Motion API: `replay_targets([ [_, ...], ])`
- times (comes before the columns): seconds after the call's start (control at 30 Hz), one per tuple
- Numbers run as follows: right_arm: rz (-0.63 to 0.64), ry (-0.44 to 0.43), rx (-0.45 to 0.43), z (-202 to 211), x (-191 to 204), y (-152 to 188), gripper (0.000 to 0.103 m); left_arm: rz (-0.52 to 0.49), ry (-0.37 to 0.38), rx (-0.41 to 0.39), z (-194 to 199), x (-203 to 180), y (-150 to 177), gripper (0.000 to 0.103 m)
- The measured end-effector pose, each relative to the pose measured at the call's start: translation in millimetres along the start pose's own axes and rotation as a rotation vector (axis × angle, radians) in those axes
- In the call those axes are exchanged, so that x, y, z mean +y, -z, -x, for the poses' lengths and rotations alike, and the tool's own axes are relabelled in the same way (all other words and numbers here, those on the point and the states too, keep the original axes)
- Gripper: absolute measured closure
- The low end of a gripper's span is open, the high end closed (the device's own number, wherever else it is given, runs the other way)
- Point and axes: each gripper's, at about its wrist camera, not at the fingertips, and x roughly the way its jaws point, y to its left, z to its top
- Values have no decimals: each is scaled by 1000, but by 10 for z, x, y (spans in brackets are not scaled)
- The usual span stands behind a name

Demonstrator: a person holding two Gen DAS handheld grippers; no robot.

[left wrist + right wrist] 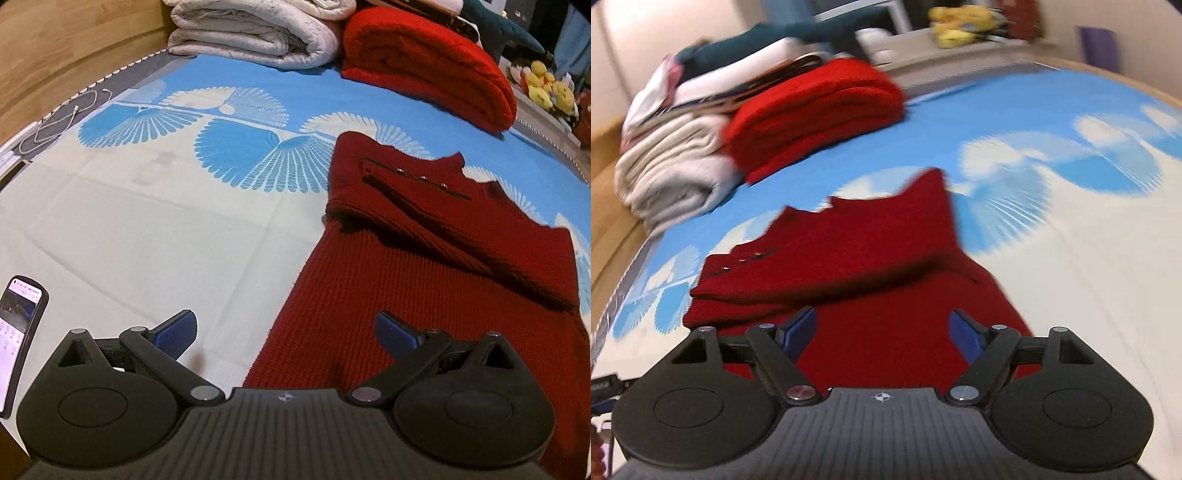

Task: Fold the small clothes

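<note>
From the left wrist, the left gripper (284, 332) hangs spread and empty over the near edge of the dark red sweater (424, 266) at two o'clock, sleeve already folded across, while from the right wrist the right gripper (882, 332), likewise spread and empty, hovers over that sweater (849, 258) at twelve o'clock, probably freed for the next fold.

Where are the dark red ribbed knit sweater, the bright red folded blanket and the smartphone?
dark red ribbed knit sweater (424, 280), left wrist view, ribbed body.
bright red folded blanket (424, 62), left wrist view, top fold.
smartphone (18, 325), left wrist view, lit screen.
</note>
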Motion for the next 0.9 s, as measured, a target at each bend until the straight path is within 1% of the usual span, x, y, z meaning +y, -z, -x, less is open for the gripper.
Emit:
replay_targets([
  [0.07,-11,34,3,109,-154,198,21,-23,-13,3,-25,-37,36,0],
  [0.13,0,53,39,103,-210,322,21,-39,-18,8,-54,-58,78,0],
  [0.17,8,43,57,98,-222,350,21,-51,-22,11,-68,-71,104,0],
  [0.23,40,13,64,112,-245,385,21,-78,-27,12,-83,-98,161,0],
  [0.3,63,12,66,130,-253,416,21,-106,-34,11,-90,-127,214,0],
  [0.4,68,-4,107,72,-275,412,21,-151,-59,0,-105,-169,290,0],
  [0.5,66,1,132,4,-296,389,21,-178,-79,-1,-143,-189,321,0],
  [0.67,67,31,149,-80,-347,360,21,-178,-82,3,-174,-185,296,0],
  [0.9,62,33,160,-126,-378,349,21,-193,-81,3,-170,-191,312,0],
])
